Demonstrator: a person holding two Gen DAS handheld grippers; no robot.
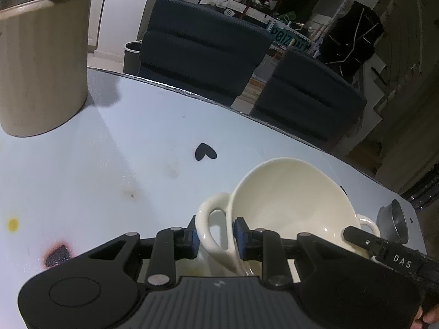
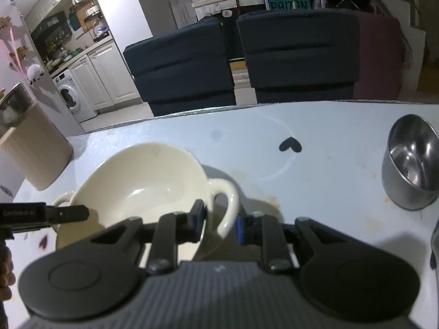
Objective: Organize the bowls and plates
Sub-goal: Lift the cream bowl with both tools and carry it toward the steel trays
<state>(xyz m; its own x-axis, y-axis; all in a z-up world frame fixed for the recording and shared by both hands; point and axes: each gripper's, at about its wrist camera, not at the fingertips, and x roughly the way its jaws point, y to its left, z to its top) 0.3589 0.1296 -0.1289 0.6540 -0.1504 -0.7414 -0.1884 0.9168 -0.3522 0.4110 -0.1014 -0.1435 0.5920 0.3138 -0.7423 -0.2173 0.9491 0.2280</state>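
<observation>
We are gripping with the left gripper (image 1: 215, 237): its blue-padded fingers (image 1: 241, 235) are sitting either side of one loop handle of the cream ceramic two-handled bowl (image 1: 285, 200), one pad outside the loop, one against the bowl wall, closed on that handle. The bowl is tilting, rim facing the camera.

In the right wrist view we are seeing the right gripper (image 2: 219, 223) doing the same on the opposite loop handle of the same bowl (image 2: 142, 183): one pad inside the rim, the other outside the loop, narrow around it, though blur is keeping us from confirming contact on the outer pad. The bowl is sitting between both grippers, over the pale grey tabletop (image 2: 329, 142).

Outward: a shiny round steel bowl (image 2: 411, 164) is standing well apart to the right, upright. A black heart sticker (image 2: 290, 145) is lying beyond the cream bowl. A beige cylindrical container (image 1: 41, 68) is standing far left.

Writing: "DAS" is reading on the other gripper's finger in the left view; a teal sign (image 2: 289, 5) behind two dark blue padded chairs (image 2: 299, 54) is reading roughly "POIZON".
</observation>
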